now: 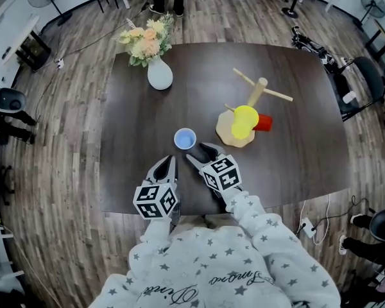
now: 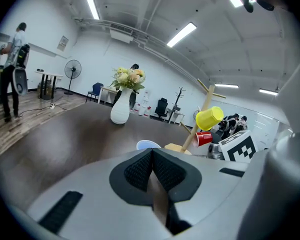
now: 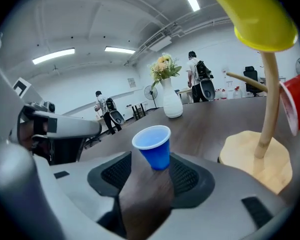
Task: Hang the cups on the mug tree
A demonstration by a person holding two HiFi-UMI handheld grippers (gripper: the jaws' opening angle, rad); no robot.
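Observation:
A wooden mug tree point(image 1: 257, 95) stands right of the table's middle, with a yellow cup point(image 1: 244, 121) and a red cup point(image 1: 264, 122) hanging on its pegs. A blue cup point(image 1: 185, 138) stands upright on the table to its left. My right gripper point(image 1: 199, 153) is open just behind the blue cup point(image 3: 154, 146), which stands at the jaw tips without the pads touching it. Beside it, my left gripper point(image 1: 169, 163) is shut on nothing. The left gripper view shows its pads point(image 2: 140, 171) pressed together, with the blue cup point(image 2: 147, 144) and the tree point(image 2: 205, 106) beyond.
A white vase of flowers point(image 1: 158, 69) stands at the far left of the dark table point(image 1: 295, 153). The tree's round wooden base point(image 3: 257, 159) lies right of the blue cup. Chairs, fans and people stand around the room, away from the table.

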